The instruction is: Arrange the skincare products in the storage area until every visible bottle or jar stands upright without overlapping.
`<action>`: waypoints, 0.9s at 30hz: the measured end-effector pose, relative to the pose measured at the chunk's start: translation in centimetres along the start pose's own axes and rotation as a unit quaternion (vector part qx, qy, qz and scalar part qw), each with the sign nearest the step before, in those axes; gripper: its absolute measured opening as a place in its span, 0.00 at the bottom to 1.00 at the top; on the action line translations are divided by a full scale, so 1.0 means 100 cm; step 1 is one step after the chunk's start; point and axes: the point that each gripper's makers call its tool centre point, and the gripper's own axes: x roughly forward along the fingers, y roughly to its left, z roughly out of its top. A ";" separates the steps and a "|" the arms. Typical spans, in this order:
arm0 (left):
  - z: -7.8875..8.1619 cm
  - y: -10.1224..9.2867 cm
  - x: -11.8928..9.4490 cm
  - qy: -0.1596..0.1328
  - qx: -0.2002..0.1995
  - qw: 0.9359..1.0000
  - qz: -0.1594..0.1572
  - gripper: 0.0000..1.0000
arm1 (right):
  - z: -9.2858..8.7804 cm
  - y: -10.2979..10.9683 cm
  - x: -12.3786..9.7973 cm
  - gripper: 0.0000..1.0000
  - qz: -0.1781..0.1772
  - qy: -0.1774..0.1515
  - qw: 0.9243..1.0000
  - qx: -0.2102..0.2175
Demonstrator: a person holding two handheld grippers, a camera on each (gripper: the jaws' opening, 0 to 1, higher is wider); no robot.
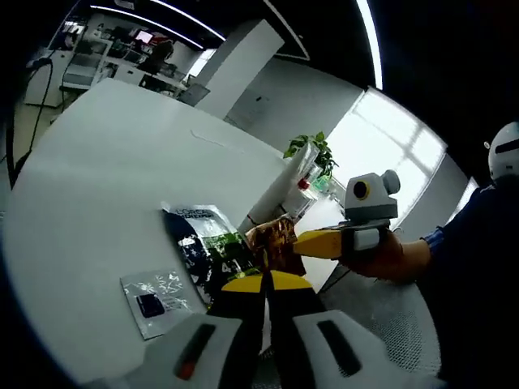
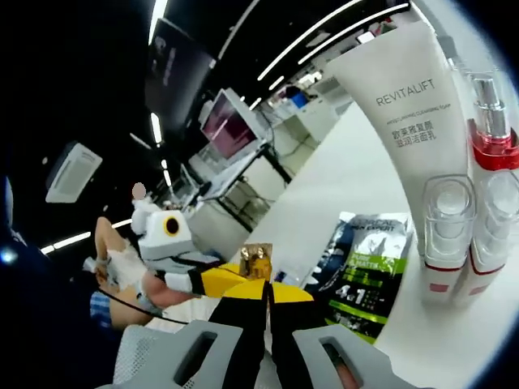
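Left gripper (image 1: 263, 284): jaws pressed together, nothing between them. Right gripper (image 2: 268, 296): jaws likewise closed; whether tips pinch brown-gold sachet (image 2: 258, 261) just ahead, cannot tell. Sachet glossy, crinkled foil, lies between both tips; right gripper seems nearer. Just beyond: flat black-green pouch (image 2: 369, 263), lying down, long axis pointing away. Farther right: white tube (image 2: 397, 113) upright, matte; two clear bottles (image 2: 486, 203) upright, red collars, touching. Small silver sachet (image 1: 156, 300) left of left gripper, flat.

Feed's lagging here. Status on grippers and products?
Left gripper and right gripper both shut on gold sachet. White tube and capped bottles upright. Dark sachet lies flat.
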 end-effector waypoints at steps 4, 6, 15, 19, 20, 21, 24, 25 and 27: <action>0.005 0.001 -0.002 -0.016 -0.035 0.999 -0.011 0.00 | 0.002 -0.003 0.000 0.00 -0.005 -0.003 1.000 -0.001; 0.004 -0.001 -0.002 -0.013 -0.037 0.999 -0.013 0.00 | 0.000 -0.004 -0.001 0.00 -0.005 0.002 1.000 0.003; -0.005 0.003 -0.007 0.000 -0.030 1.000 0.003 0.00 | -0.011 -0.003 0.005 0.00 -0.003 0.024 1.000 0.006; -0.004 0.005 -0.008 -0.011 -0.021 1.000 0.012 0.00 | -0.013 -0.002 0.006 0.00 -0.005 0.029 1.000 -0.012; -0.005 0.005 -0.008 -0.009 -0.020 1.000 0.015 0.00 | -0.013 -0.002 0.006 0.00 -0.006 0.029 0.999 -0.014; -0.005 0.005 -0.007 -0.008 -0.020 1.000 0.015 0.00 | -0.013 -0.002 0.005 0.00 -0.006 0.029 0.999 -0.015; -0.004 0.005 -0.007 -0.008 -0.023 1.000 0.015 0.00 | -0.013 -0.004 0.005 0.00 -0.009 0.028 0.999 -0.016; -0.004 0.005 -0.006 -0.008 -0.023 1.000 0.014 0.00 | -0.012 -0.004 0.004 0.00 -0.009 0.028 0.999 -0.016; -0.003 0.005 -0.006 -0.008 -0.022 1.000 0.014 0.00 | -0.011 -0.004 0.004 0.00 -0.011 0.026 0.999 -0.017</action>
